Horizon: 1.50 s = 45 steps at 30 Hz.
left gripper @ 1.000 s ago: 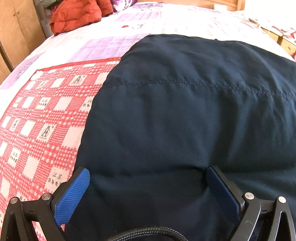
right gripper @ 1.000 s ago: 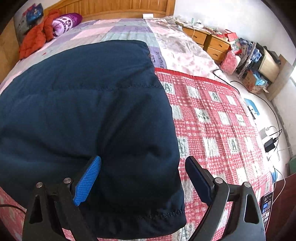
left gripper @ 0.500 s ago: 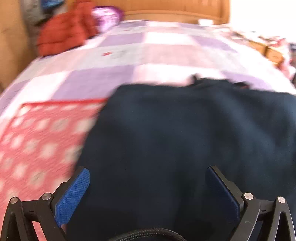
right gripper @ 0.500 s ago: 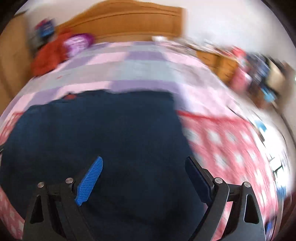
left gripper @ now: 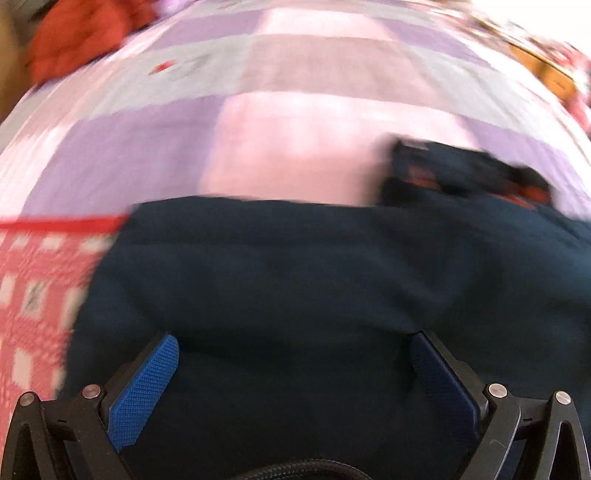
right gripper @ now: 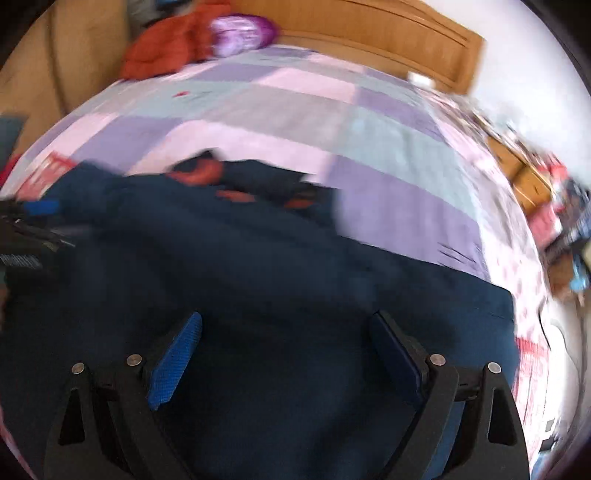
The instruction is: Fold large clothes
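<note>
Since both frames are blurred, detail's limited: navy jacket (left gripper: 314, 295) lies on the bed (left gripper: 295, 110) w/ its long side crosswise, directly under both tools. Left gripper (left gripper: 293, 373) and right gripper (right gripper: 286, 354) gape wide, holding nothing, about equally near.

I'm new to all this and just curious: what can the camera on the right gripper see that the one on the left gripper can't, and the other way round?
Only the right wrist view shows the wooden headboard, a purple pillow, the cluttered wooden drawers, and the left gripper at its edge. Only the left wrist view shows the broad red checked blanket beside the garment. Both show open blue-padded jaws over the dark navy garment on the purple patchwork quilt, with red clothing far off. Both are blurred.
</note>
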Motion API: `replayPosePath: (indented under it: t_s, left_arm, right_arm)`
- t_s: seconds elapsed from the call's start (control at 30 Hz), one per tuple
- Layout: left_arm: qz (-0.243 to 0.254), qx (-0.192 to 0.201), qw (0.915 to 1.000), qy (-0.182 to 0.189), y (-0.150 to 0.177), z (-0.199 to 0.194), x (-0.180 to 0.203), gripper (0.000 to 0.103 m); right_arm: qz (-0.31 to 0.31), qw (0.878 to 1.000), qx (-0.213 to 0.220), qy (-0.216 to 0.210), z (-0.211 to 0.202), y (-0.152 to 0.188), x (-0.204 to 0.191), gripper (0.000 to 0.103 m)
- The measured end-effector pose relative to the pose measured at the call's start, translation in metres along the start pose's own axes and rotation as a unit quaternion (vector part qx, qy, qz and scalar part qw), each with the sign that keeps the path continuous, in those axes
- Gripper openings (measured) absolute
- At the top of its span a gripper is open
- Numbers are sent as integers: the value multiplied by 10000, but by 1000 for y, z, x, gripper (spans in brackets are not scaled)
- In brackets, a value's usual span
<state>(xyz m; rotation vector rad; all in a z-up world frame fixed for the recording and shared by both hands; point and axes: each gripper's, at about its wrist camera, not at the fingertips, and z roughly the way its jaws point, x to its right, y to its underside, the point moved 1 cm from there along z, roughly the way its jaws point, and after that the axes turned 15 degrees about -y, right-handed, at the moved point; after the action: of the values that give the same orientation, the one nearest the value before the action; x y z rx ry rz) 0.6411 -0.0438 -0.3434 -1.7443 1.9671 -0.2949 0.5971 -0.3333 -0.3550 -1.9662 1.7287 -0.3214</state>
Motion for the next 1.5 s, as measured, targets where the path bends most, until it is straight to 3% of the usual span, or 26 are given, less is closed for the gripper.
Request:
replayPosePath:
  t_s: [0.1,0.13,0.23,0.3,0.4,0.47,0.5,0.57,0.63,0.67,0.73,0.8,0.87,0.93,1.03,1.2,1.27,1.37,1.5]
  left_arm:
    - [-407,-260,9988,-52,1,22,-43,103]
    - [-417,-315,9985,159,1,26,-50,103]
    - [-123,-147,9998,28,2,21,-44,103]
    - [-414,-132,9987,274,3,17,-52,102]
    - [-829,-10,9931,832,11,14,-69,102]
    - [-896,-127,9935,693,18,21,-78,102]
    - [-1162,-227,9886,935,17,25,-87,102]
    - [-1885,-378,9701,1479,22,35,-111,102]
    - [-1822,-743,9772,803,29,51,-119,102]
    - [-1708,-844,9788,750,31,55,-118,102]
    - [-1520,-671,9851,450,28,46,-115,102]
    - [-1235,-392,9914,-176,23,34,-112,102]
    - [-1190,-262,9913,-502,19,25,-113,102]
    - [-1198,23,9922,-359,18,3,-107,102]
    - [-819,408,9958,-65,35,-35,-78,102]
    - [-205,649,9971,341,94,-76,-29,102]
    - [7,744,9969,259,118,-83,-17,102]
    - [94,709,9974,87,148,-81,-25,102]
    - [-67,584,9982,-97,168,-69,-64,103]
  right_arm:
    - [460,9986,32,261,-7,4,46,94]
    - [645,9974,41,307,-10,7,63,94]
    - [902,9943,70,563,-18,11,93,94]
    - [1222,9900,86,692,-23,18,115,94]
    - [1511,9869,124,547,-31,31,135,94]
    - [1336,9888,106,652,-31,32,134,94]
    - [1383,9882,114,652,-31,33,137,94]
    - [1705,9835,214,565,-36,39,147,94]
    - [1828,9818,268,449,-39,48,151,94]
    - [1819,9819,276,444,-41,52,150,94]
    - [1772,9823,308,529,-49,57,149,94]
    - [1694,9821,355,744,-57,61,148,94]
    - [1762,9781,394,1033,-69,64,146,94]
    - [1576,9789,598,1155,-84,63,129,93]
    - [888,9902,866,641,-101,68,68,93]
    - [-58,9972,734,-121,-95,109,-47,93]
    - [-274,9977,565,-271,-88,130,-73,93]
    - [-352,9982,479,-61,-89,164,-72,93]
    - [299,9971,559,428,-119,203,-9,93]
